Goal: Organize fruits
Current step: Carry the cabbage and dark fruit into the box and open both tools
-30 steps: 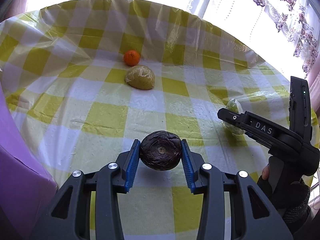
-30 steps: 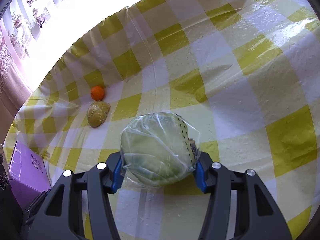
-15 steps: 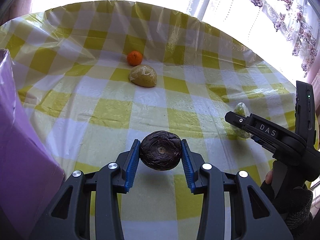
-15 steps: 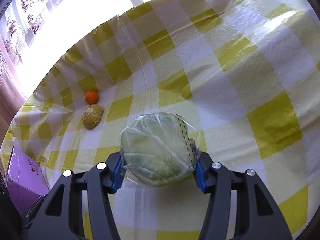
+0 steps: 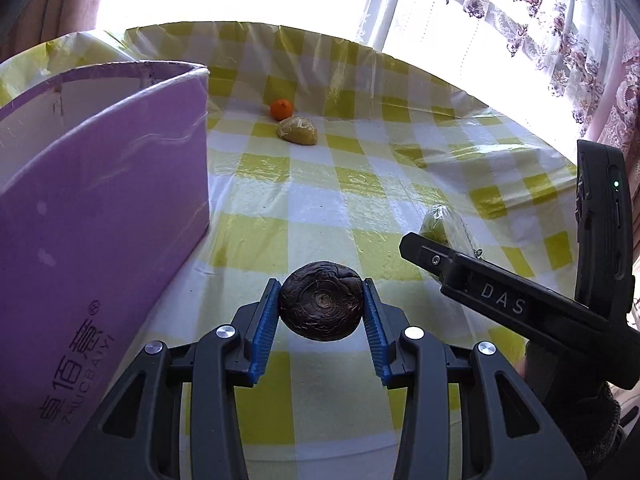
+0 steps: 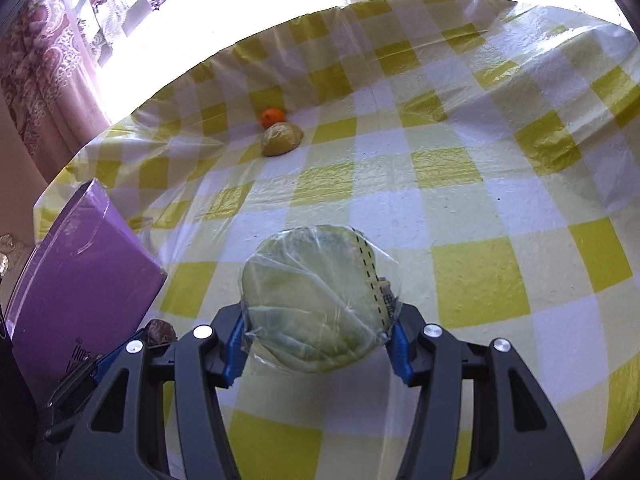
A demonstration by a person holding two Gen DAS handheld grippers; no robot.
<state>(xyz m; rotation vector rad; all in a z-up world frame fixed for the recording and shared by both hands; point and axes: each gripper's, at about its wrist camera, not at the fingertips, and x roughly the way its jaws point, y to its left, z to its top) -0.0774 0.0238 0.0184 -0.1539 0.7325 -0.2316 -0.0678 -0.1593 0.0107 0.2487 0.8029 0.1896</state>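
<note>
Two fruits held, left hand-held gripper (image 5: 321, 312) clamping dark wrinkled fruit (image 5: 321, 306), right hand-held gripper (image 6: 318, 326) clamping wrapped green fruit (image 6: 316, 300)

In the left wrist view the purple box (image 5: 100, 216) runs off the left edge, so its full shape and what lies inside cannot be told, and the wrapped green fruit (image 5: 442, 226) at right is mostly hidden behind the right gripper's black body. In the right wrist view the orange (image 6: 272, 117) sits partly behind the wrapped yellow fruit (image 6: 281, 139), and the dark fruit (image 6: 160, 332) at lower left is half hidden.
</note>
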